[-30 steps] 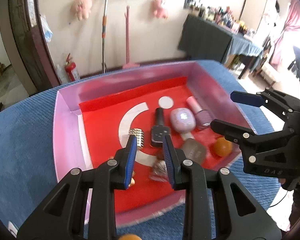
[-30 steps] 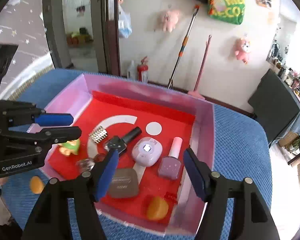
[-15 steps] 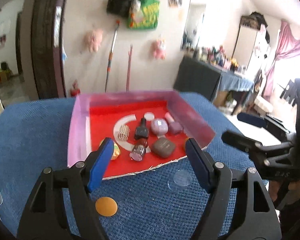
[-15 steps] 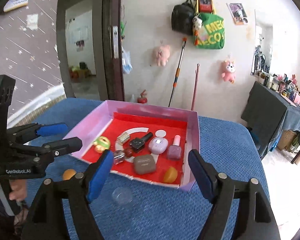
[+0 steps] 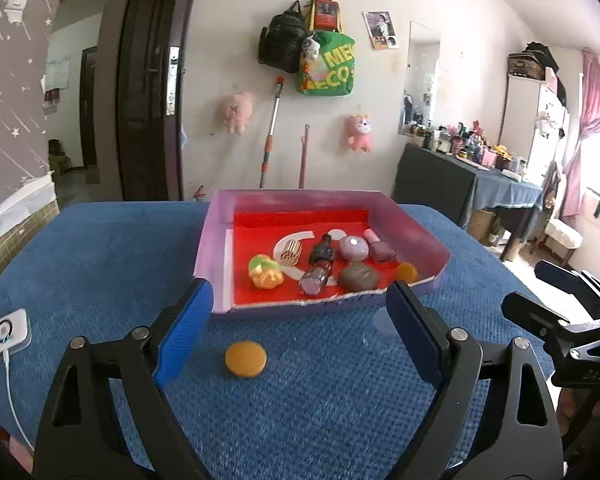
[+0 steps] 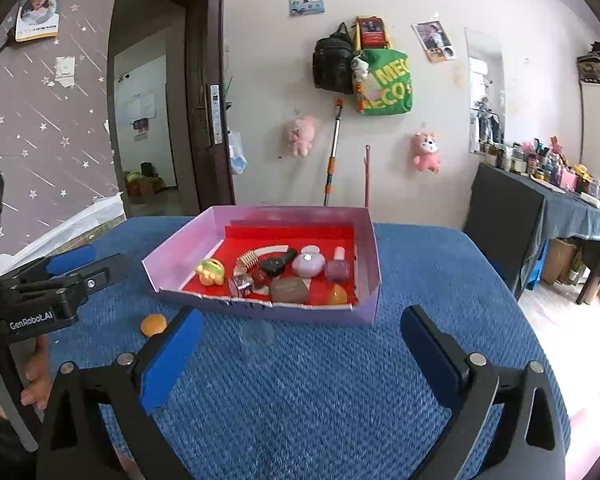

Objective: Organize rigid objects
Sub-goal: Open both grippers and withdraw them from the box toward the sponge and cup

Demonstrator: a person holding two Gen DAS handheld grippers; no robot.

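Now pink tray (image 5: pixel 216 256) holds bottles, toys; both hand-held grippers just opened, empty.

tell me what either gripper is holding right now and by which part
Nothing is held: the left gripper and right gripper both stand open and empty above the blue cloth.

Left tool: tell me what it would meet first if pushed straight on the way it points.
Probably the blue tablecloth, since the open left tool tilts downward. The orange disc lies left of centre between its fingers; the box's near wall stands farther on. Depth is unclear.
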